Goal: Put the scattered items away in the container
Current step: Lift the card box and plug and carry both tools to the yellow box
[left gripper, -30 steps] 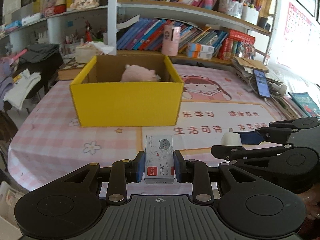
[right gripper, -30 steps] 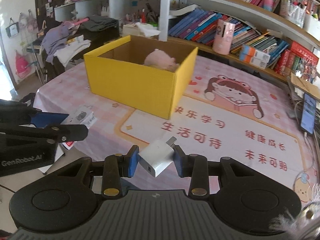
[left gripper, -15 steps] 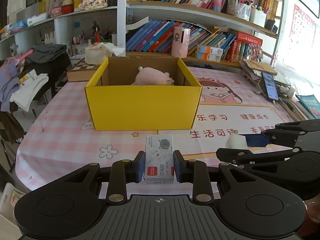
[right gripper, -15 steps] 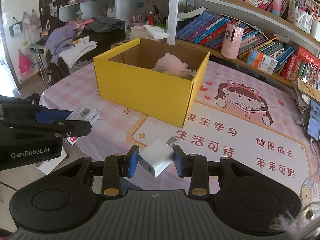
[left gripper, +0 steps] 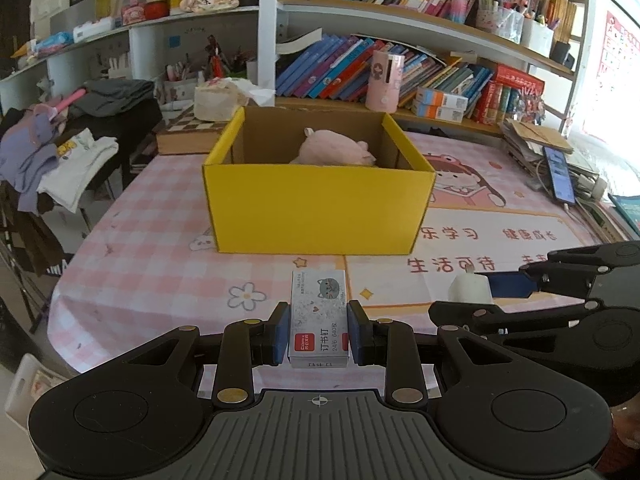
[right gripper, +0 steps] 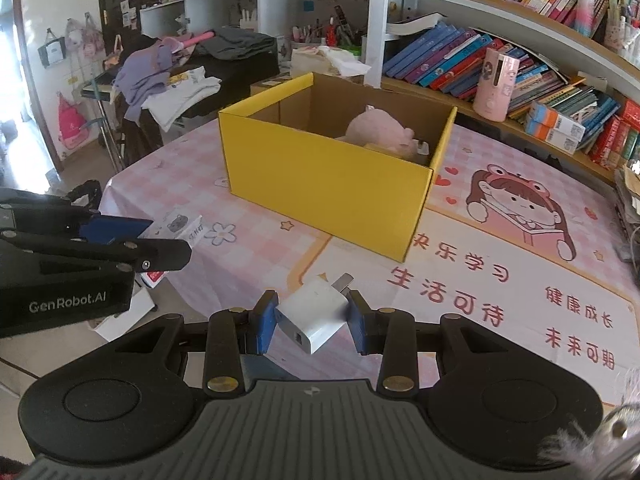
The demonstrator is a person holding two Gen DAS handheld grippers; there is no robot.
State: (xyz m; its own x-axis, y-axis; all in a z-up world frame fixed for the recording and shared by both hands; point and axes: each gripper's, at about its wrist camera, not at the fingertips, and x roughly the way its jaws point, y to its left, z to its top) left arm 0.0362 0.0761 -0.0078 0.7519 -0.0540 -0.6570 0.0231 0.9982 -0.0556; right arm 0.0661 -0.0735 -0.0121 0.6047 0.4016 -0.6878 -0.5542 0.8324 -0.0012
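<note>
A yellow cardboard box (left gripper: 320, 208) (right gripper: 320, 184) stands open on the pink checked tablecloth (left gripper: 152, 264), with a pink plush toy (left gripper: 332, 152) (right gripper: 378, 132) inside. My left gripper (left gripper: 318, 332) is shut on a small grey staple box (left gripper: 318, 316) with a cat picture, held above the table in front of the yellow box. My right gripper (right gripper: 313, 320) is shut on a white charger plug (right gripper: 314, 314), tilted, its prongs pointing toward the box. The right gripper (left gripper: 496, 286) also shows at the right of the left wrist view, the left gripper (right gripper: 132, 236) at the left of the right wrist view.
Bookshelves (left gripper: 440, 80) run behind the table. A pink cylinder (left gripper: 384, 80) stands behind the box. A phone (left gripper: 560, 176) and papers lie at the table's right edge. Clothes (left gripper: 60, 148) hang on a rack to the left.
Both grippers have drawn back from the yellow box, which looks smaller and further off; the left wrist view has shifted so it sits further right. Each grip is unchanged.
</note>
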